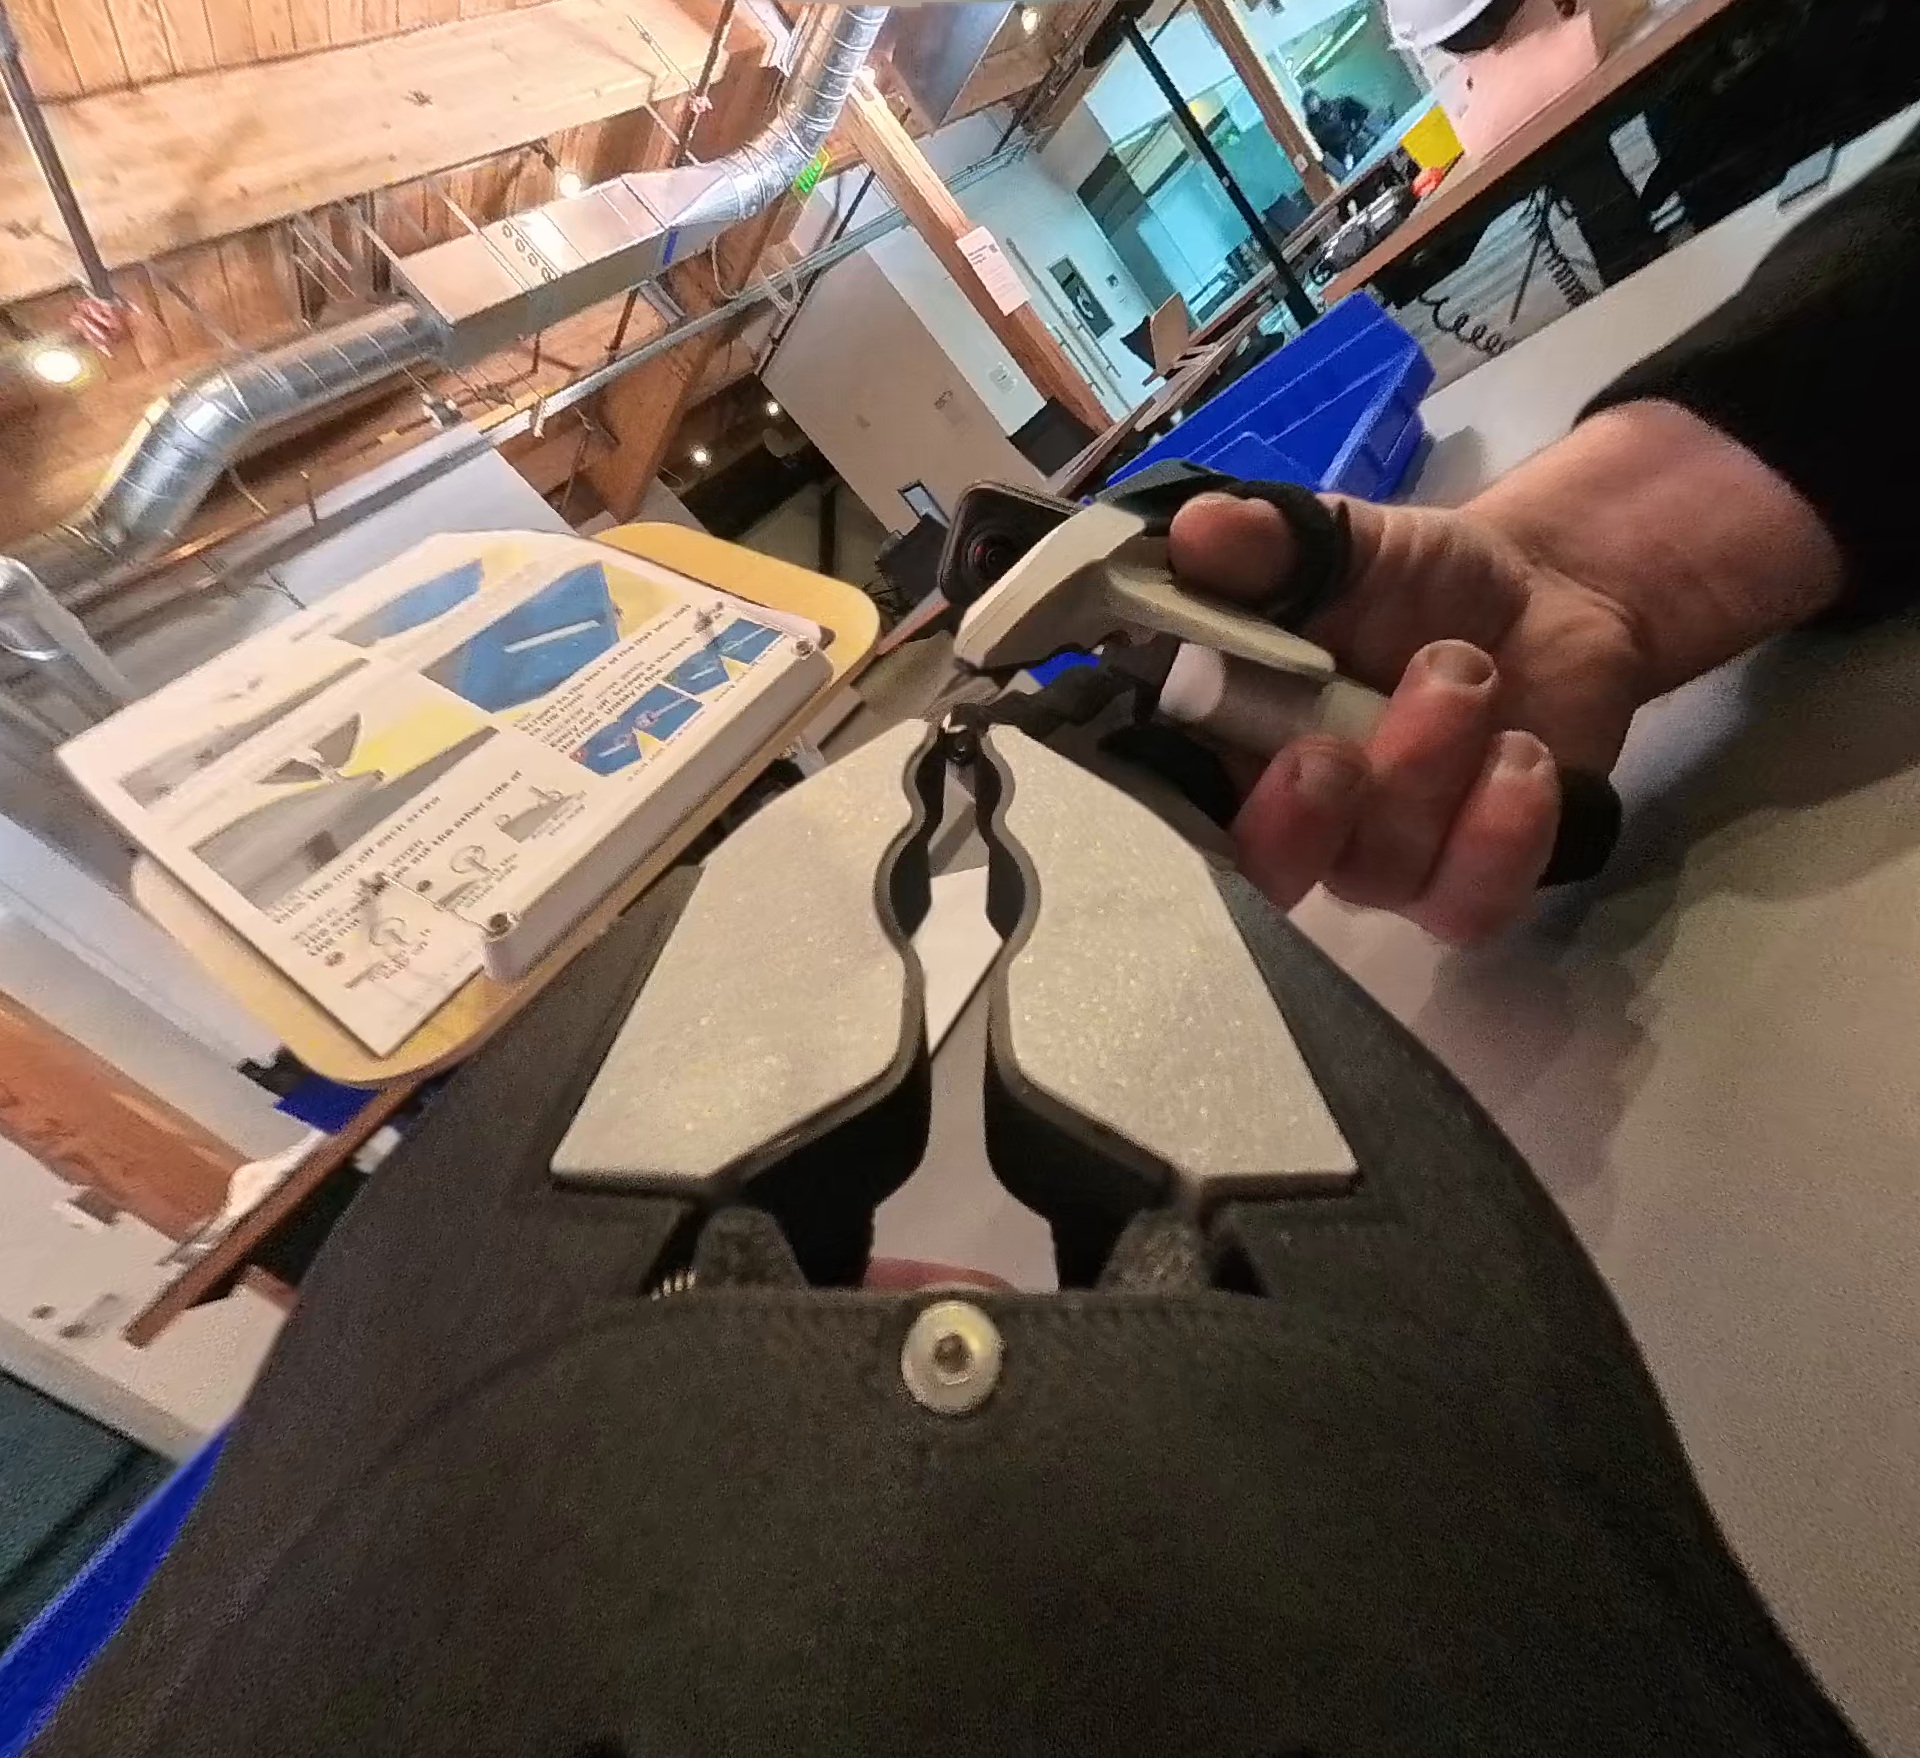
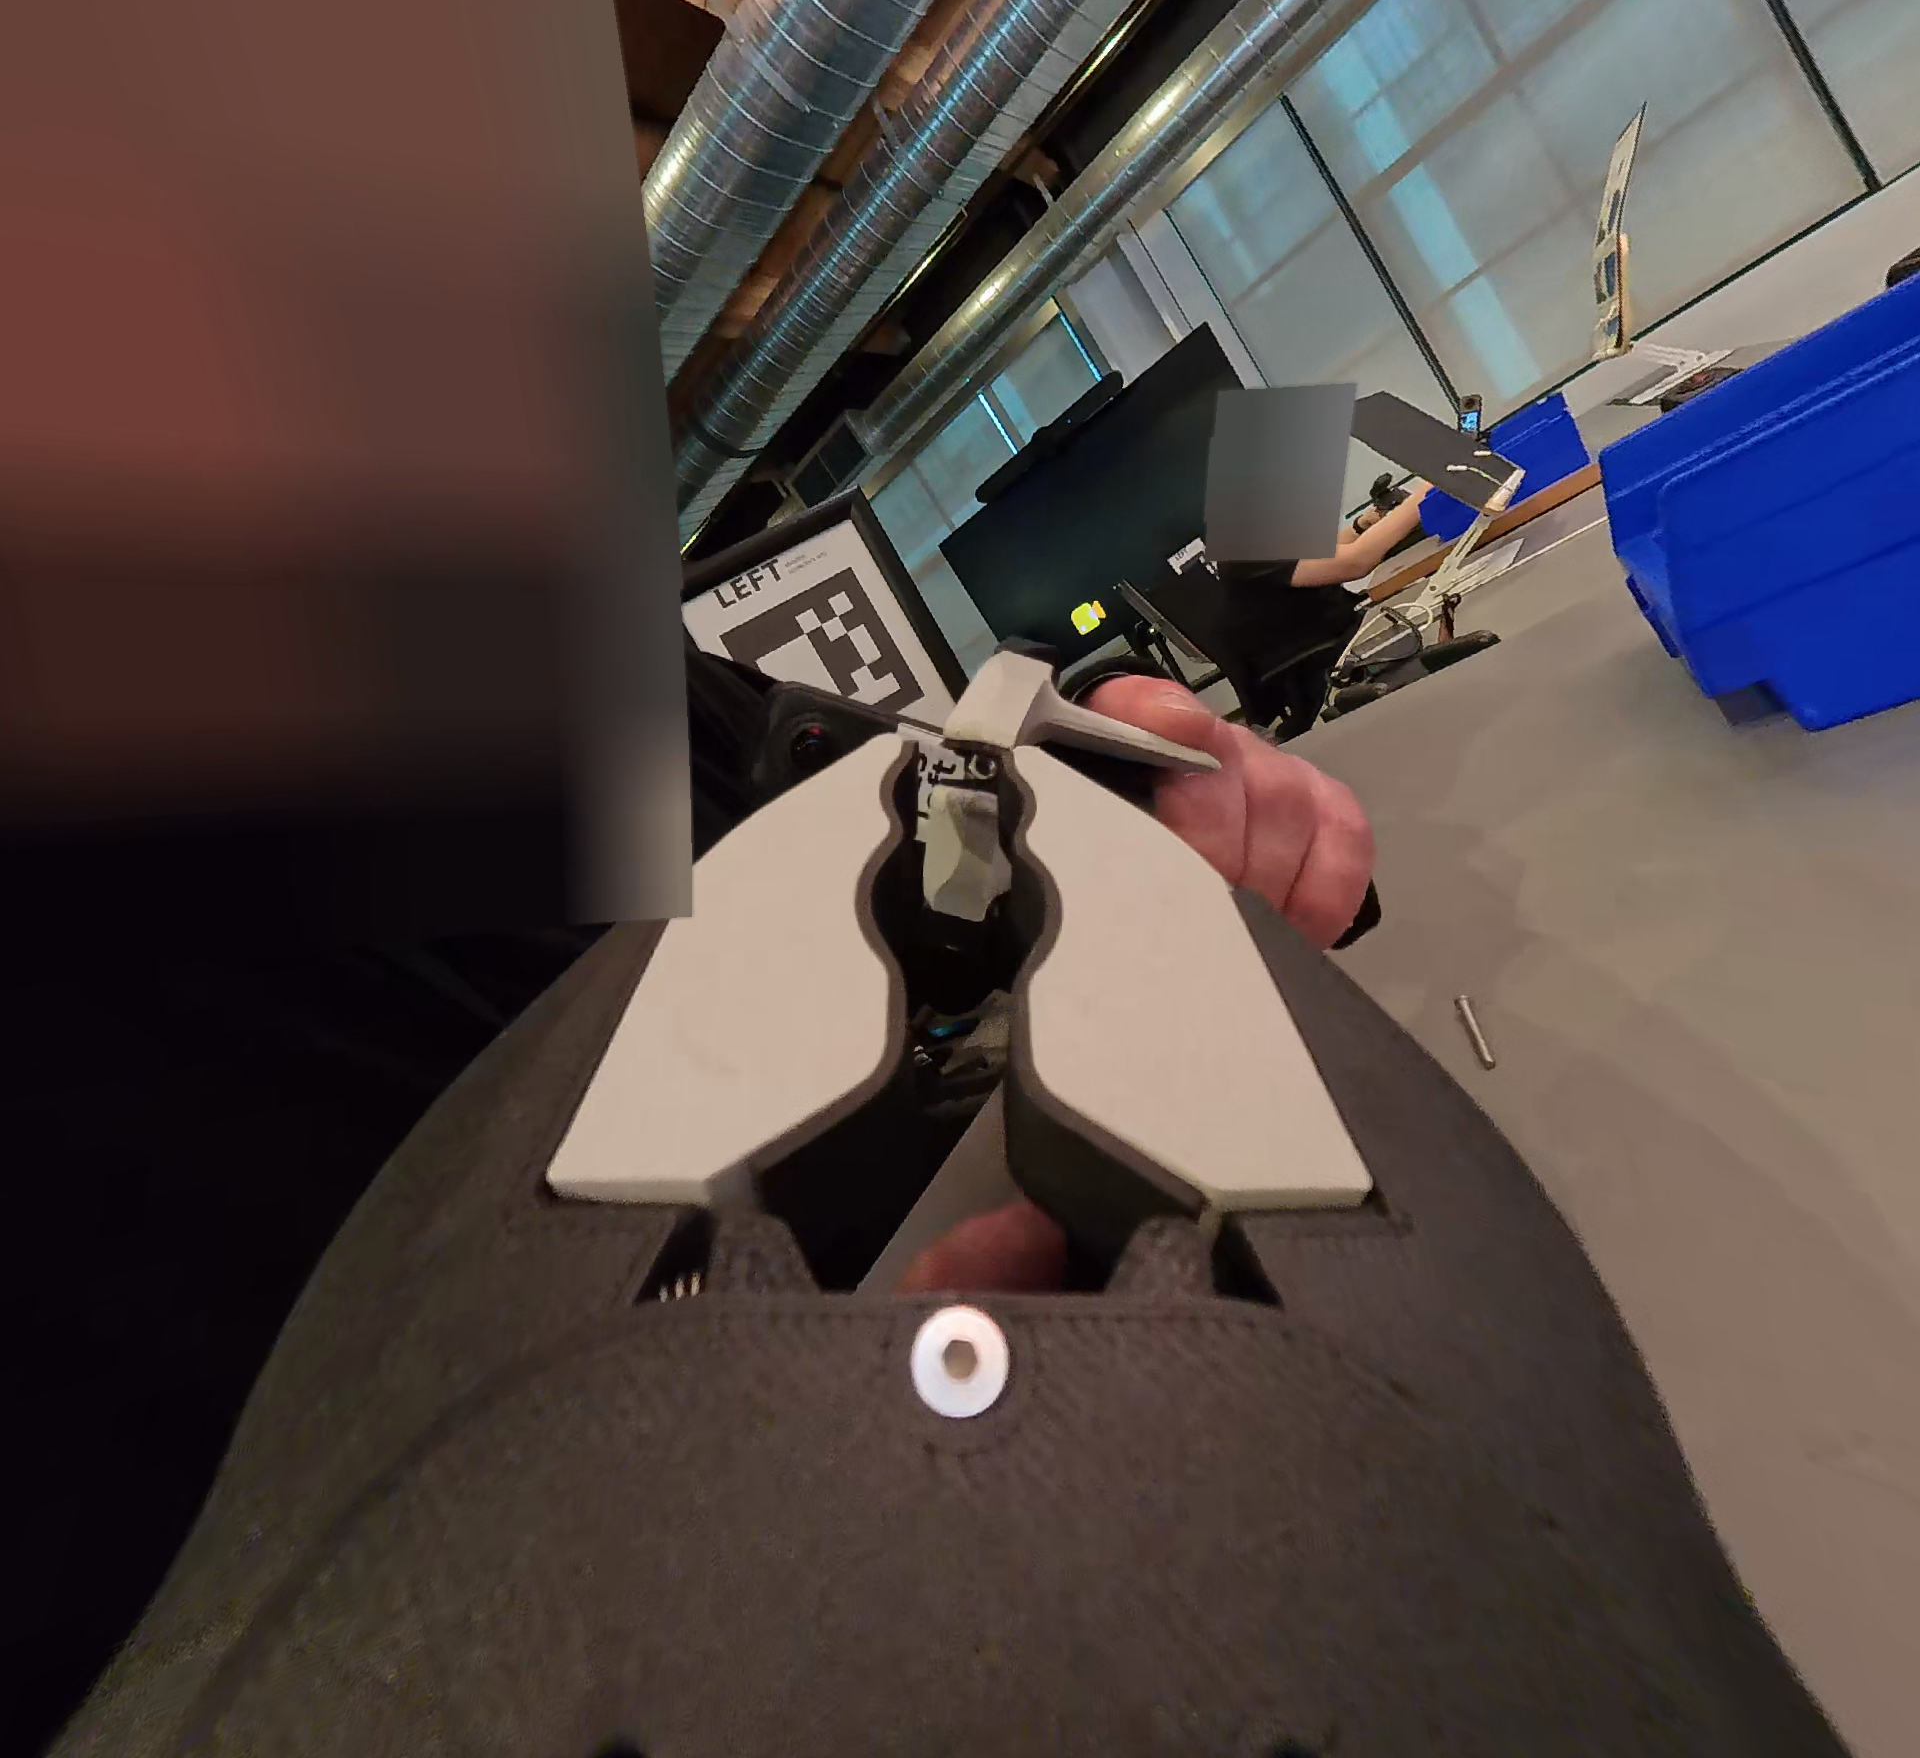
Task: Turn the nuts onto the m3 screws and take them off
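My left gripper (image 1: 958, 740) points up off the table with its jaws nearly together, and a small dark piece sits pinched at its tips. In the right wrist view the left gripper (image 2: 954, 732) shows a thin metal screw (image 2: 906, 723) sticking out sideways from its tip. My right gripper (image 2: 956, 754) meets it tip to tip; its jaws stand a narrow gap apart. What lies between them is too small to tell. The right gripper (image 1: 966, 664) also shows in the left wrist view, held by a hand (image 1: 1507, 669). No nut is clearly visible.
A loose screw (image 2: 1475, 1031) lies on the grey table (image 2: 1558, 877). Blue bins (image 2: 1766, 565) (image 1: 1299, 399) stand at the far side. A white instruction board (image 1: 436, 752) rests on a tan tray (image 1: 769, 581) at the left. A person (image 2: 1278, 607) sits far behind.
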Available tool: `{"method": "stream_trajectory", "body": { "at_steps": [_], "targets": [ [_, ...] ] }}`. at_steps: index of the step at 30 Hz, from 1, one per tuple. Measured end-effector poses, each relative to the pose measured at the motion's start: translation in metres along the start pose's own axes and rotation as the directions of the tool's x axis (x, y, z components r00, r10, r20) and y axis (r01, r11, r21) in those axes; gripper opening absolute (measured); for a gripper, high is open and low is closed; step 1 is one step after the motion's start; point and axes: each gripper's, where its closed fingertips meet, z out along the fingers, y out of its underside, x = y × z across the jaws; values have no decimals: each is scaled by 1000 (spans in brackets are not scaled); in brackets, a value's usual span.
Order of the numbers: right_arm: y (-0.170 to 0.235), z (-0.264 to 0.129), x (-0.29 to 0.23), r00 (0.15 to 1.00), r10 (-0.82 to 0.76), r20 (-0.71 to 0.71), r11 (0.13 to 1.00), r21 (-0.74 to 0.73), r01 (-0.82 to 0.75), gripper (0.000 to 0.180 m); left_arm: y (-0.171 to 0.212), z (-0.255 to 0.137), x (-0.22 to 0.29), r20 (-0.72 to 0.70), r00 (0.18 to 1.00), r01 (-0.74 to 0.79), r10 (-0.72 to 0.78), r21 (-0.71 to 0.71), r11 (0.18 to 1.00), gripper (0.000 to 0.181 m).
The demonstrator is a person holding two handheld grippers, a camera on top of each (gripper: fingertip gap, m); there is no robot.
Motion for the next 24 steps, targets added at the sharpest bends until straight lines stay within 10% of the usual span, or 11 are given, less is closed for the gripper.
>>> {"method": "stream_trajectory", "body": {
  "at_steps": [24],
  "targets": [
    [-4,-9,17,981,-105,-163,993,-64,96,8,10,-3,-9,-56,997,51,-52,-18,999,4]
  ]
}}
